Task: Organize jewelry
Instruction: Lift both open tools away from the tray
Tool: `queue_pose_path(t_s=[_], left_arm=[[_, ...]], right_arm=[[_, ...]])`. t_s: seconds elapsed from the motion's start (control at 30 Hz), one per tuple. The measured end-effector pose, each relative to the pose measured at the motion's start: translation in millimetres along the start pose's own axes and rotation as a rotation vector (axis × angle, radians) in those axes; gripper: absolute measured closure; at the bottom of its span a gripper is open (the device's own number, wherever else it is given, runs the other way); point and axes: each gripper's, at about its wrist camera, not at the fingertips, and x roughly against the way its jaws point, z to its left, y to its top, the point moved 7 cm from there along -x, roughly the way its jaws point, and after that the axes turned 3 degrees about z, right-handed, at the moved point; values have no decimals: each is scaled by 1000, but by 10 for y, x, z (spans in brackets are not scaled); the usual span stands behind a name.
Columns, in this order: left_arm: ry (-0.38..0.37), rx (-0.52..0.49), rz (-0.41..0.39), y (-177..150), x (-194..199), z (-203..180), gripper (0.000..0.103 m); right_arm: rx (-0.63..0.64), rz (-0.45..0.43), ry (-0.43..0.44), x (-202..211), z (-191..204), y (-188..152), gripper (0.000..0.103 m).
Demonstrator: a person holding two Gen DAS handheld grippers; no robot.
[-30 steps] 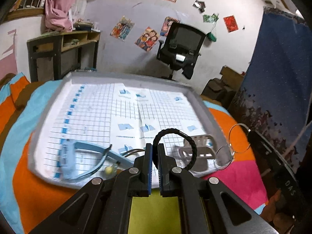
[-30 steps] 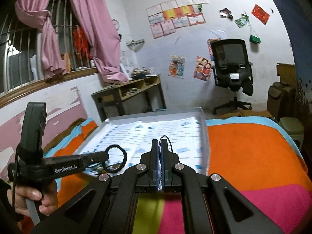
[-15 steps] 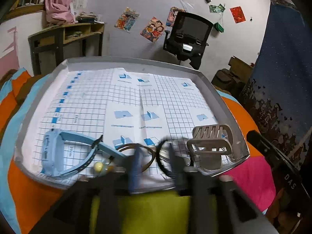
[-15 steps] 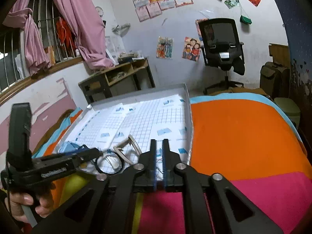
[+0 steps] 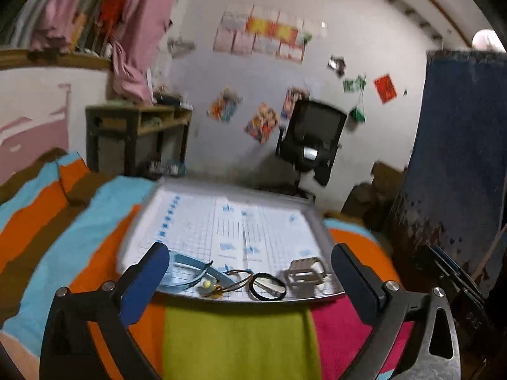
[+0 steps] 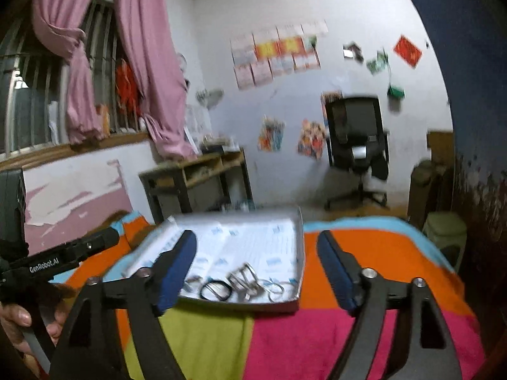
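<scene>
A grey tray (image 5: 240, 187) lined with grid paper lies on the striped bedspread. Along its near edge rest a blue headband (image 5: 190, 267), a thin wire bangle (image 5: 237, 277), a black hair tie (image 5: 267, 289) and a grey claw clip (image 5: 305, 272). My left gripper (image 5: 248, 269) stands open just short of the tray, holding nothing. In the right wrist view the tray (image 6: 299, 253) shows the black hair tie (image 6: 215, 290), the claw clip (image 6: 244, 277) and thin silver hoops (image 6: 275, 286). My right gripper (image 6: 255, 262) is open and empty too.
The bedspread (image 6: 364, 253) has orange, pink, lime and blue stripes. A hand (image 6: 19, 319) holds the left gripper's body (image 6: 63, 255) at the left. A black office chair (image 5: 312, 136), a wooden desk (image 5: 136, 133) and a dark blue hanging (image 5: 459, 158) stand beyond.
Both grippers have gone from shut to open and pulled back. The black hair tie left the left gripper and lies in the tray; the silver hoop left the right gripper.
</scene>
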Motion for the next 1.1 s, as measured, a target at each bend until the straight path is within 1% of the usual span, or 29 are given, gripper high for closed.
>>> queue_pose_path(t_s=[0.03, 0.07, 0.13, 0.27, 0.37, 0.5, 0.6, 0.73, 0.83, 0.93, 1.1], left_arm=[[5, 0, -15, 11, 122, 5, 0], [17, -3, -42, 17, 311, 9, 0], [29, -13, -71, 18, 545, 8, 0], [38, -28, -141, -52, 1148, -1, 0], [50, -32, -180, -138, 1523, -4, 0], [63, -34, -220, -273, 1978, 32, 0], [76, -47, -244, -407, 2301, 55, 0], [94, -46, -255, -659, 2687, 135, 0], [93, -42, -241, -851, 2856, 159, 0], [94, -66, -225, -1048, 3004, 177, 0], [100, -61, -168, -1372, 3159, 233, 0]], right_arm=[[-5, -39, 5, 206, 57, 43, 19], [-8, -61, 9, 321, 92, 81, 12], [7, -114, 12, 654, 210, 114, 6], [49, -191, 7, 1202, 417, 149, 1], [66, -229, 7, 1614, 557, 135, 1], [78, -257, 4, 2075, 674, 67, 1], [84, -266, -9, 2395, 728, -53, 1], [96, -242, -27, 2746, 778, -298, 1], [100, -200, -36, 2914, 804, -490, 1], [104, -168, -44, 3057, 836, -658, 1], [134, -124, -57, 3198, 933, -890, 1]])
